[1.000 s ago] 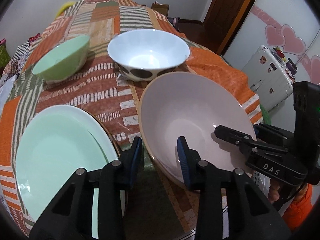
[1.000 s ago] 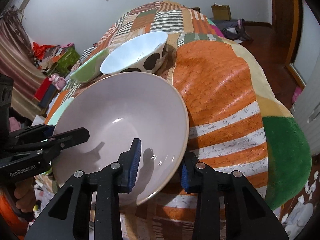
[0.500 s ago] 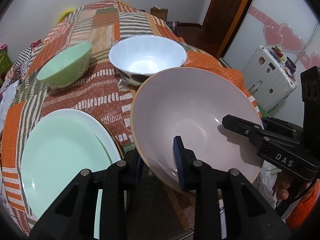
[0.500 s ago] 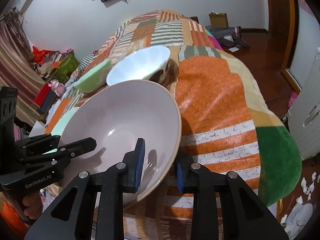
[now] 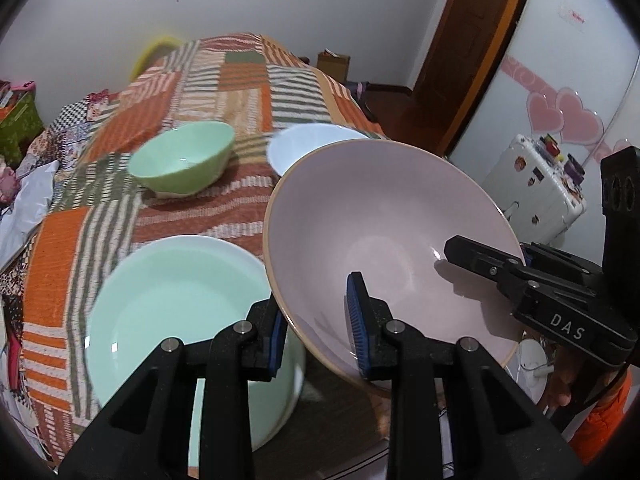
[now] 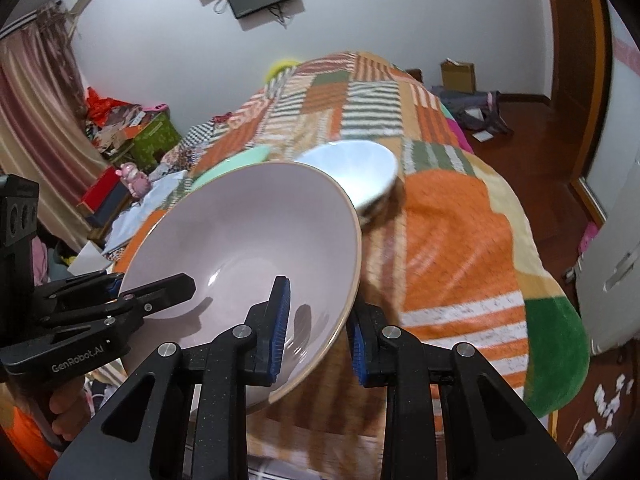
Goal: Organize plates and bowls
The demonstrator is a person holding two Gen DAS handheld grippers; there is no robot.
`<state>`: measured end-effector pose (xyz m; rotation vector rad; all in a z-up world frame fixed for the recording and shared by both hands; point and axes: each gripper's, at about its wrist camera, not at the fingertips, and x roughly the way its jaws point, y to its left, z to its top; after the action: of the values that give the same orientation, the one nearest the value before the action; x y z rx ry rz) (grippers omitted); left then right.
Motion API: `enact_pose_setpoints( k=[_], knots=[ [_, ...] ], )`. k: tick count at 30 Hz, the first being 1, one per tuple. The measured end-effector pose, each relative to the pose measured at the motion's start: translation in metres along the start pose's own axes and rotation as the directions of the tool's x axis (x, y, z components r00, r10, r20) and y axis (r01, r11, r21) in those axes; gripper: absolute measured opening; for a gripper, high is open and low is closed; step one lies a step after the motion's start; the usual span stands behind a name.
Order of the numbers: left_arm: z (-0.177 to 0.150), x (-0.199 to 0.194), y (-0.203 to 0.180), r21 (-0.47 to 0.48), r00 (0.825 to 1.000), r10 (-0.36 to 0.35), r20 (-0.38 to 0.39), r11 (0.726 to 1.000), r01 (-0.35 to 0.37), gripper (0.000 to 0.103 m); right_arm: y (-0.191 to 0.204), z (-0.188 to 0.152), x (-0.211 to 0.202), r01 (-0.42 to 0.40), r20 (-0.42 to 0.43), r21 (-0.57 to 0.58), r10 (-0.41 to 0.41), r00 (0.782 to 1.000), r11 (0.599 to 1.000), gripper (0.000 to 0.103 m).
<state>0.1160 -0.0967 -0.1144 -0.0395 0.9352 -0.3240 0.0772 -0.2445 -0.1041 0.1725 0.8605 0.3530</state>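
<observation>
Both the left gripper (image 5: 318, 330) and the right gripper (image 6: 316, 330) are pinching opposite sides of the large pink bowl's (image 5: 384, 232) rim, jaws closed on it, holding it tilted above the patchwork bedspread (image 5: 100, 232) beside the mint plate (image 5: 168, 304); glazed ceramic, likely heavy, slippery, breakable

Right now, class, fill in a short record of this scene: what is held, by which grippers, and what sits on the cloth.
held item: large pink bowl, tilted, off the cloth
left gripper: shut on its near rim
right gripper: shut on its opposite rim
on patchwork cloth: mint plate, green bowl, white bowl
white bowl: partly hidden behind the pink bowl
</observation>
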Motion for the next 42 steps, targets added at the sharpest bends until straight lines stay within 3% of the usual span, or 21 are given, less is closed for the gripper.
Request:
enact_pose_setpoints(
  k=[14,26,42],
  knots=[
    [-0.017,-0.058,0.075,-0.113,0.991,0.102,0.084,0.989,-0.092,0.028,0.082,0.012,0.023,-0.08,0.004,-0.128,0.081,0.997,0.989,0.024],
    [-0.041,-0.097,0.149,-0.236,0.971,0.209,0.115,0.955,-0.178,0.028,0.152,0.013,0.057,-0.176,-0.05,-0.225,0.169,0.984,0.958,0.024],
    [-0.072,-0.097,0.236,-0.369,0.955,0.286,0.075,0.898,-0.24,0.028,0.221,0.01,0.112,-0.258,-0.159,-0.288,0.22,0.963,0.922,0.024]
  ],
)
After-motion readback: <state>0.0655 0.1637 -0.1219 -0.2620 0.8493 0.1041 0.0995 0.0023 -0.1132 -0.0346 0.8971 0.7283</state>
